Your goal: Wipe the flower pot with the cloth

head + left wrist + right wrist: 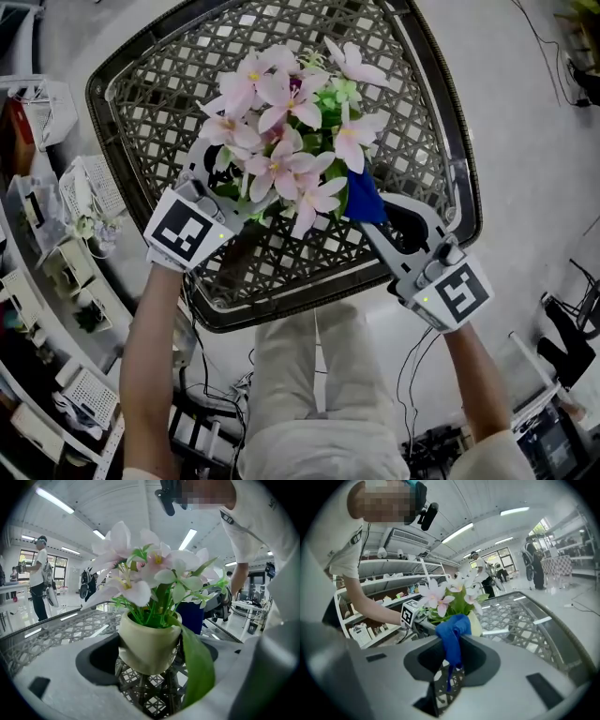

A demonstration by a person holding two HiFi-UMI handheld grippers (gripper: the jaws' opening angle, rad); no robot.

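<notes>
A cream flower pot [147, 646] with pink flowers [286, 127] and green leaves stands over the lattice table [150, 103]. In the head view the blooms hide the pot. My left gripper [150, 648] is shut on the pot, one jaw on each side of it, coming in from the left [220, 192]. A blue cloth [452, 637] hangs bunched between the jaws of my right gripper [452, 656], which is shut on it. In the head view the cloth [364, 199] lies against the right side of the plant, and its top touches the pot [476, 623].
The dark woven table has a raised rim [464, 159] all round. Shelves with small boxes and clutter [56, 272] stand at the left. Cables [553, 47] and gear lie on the floor at the right. Other people [40, 576] stand far off.
</notes>
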